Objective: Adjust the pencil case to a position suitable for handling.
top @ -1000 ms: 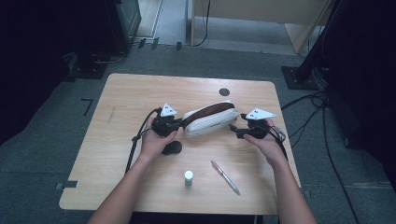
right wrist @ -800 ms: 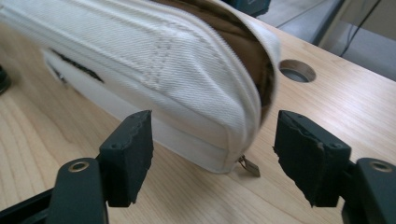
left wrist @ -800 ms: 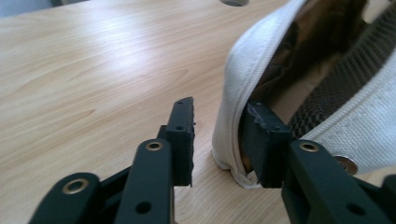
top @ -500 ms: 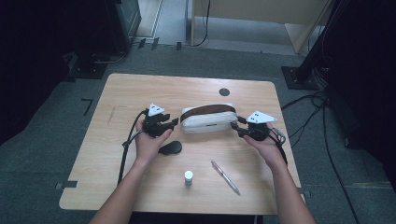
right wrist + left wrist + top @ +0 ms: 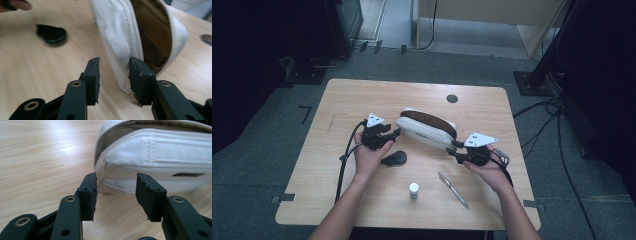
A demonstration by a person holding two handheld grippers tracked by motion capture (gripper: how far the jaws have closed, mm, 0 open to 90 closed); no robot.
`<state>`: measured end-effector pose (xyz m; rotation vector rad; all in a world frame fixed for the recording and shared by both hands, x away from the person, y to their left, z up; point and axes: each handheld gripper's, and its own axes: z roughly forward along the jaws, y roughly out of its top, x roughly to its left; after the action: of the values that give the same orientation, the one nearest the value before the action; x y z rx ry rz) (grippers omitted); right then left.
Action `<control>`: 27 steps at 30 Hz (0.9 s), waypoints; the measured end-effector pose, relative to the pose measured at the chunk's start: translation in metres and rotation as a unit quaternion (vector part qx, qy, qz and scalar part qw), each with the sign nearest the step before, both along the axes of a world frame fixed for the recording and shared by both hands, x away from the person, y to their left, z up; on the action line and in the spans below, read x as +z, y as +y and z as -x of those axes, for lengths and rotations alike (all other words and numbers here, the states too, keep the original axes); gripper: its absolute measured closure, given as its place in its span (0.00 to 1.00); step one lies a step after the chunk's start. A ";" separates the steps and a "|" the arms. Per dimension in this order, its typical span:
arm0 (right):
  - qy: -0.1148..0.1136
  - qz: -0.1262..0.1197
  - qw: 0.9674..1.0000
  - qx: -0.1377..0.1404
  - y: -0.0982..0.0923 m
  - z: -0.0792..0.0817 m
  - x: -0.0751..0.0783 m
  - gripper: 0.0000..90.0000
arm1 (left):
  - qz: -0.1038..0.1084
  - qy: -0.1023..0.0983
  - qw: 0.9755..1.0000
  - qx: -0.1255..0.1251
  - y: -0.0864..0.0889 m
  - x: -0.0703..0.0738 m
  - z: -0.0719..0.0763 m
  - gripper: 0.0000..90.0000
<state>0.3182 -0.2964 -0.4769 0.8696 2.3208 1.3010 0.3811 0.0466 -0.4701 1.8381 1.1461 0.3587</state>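
We're positioning the white pouch [image 5: 426, 131] mid-surface, zip open. Left gripper [image 5: 116, 192]: jaws have just been opening, half apart, nothing between them, pouch end just ahead. Right gripper [image 5: 113, 80]: jaws partly open astride the pouch's wall (contact unclear). Next: clamp right, then load the pen [image 5: 453, 189].

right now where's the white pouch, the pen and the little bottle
white pouch [image 5: 424, 131]: high view, its white side panel.
pen [image 5: 453, 189]: high view, middle of its barrel.
little bottle [image 5: 413, 190]: high view, its cap end.
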 end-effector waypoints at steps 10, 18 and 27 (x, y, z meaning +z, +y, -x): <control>0.003 -0.048 0.997 -0.057 -0.031 -0.011 0.019 0.64 | -0.002 0.008 1.000 -0.014 -0.003 0.000 0.006 0.60; 0.024 -0.055 0.994 -0.090 -0.014 -0.042 0.015 0.68 | -0.019 0.025 0.999 -0.027 -0.024 -0.011 0.008 0.61; 0.082 -0.064 0.987 -0.119 0.002 -0.027 0.015 0.85 | -0.020 0.030 0.999 -0.027 -0.025 -0.014 0.002 0.60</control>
<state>0.3449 -0.2940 -0.4615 1.2960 2.1863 1.3291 0.3786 0.0214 -0.4840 1.9233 1.1351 0.2990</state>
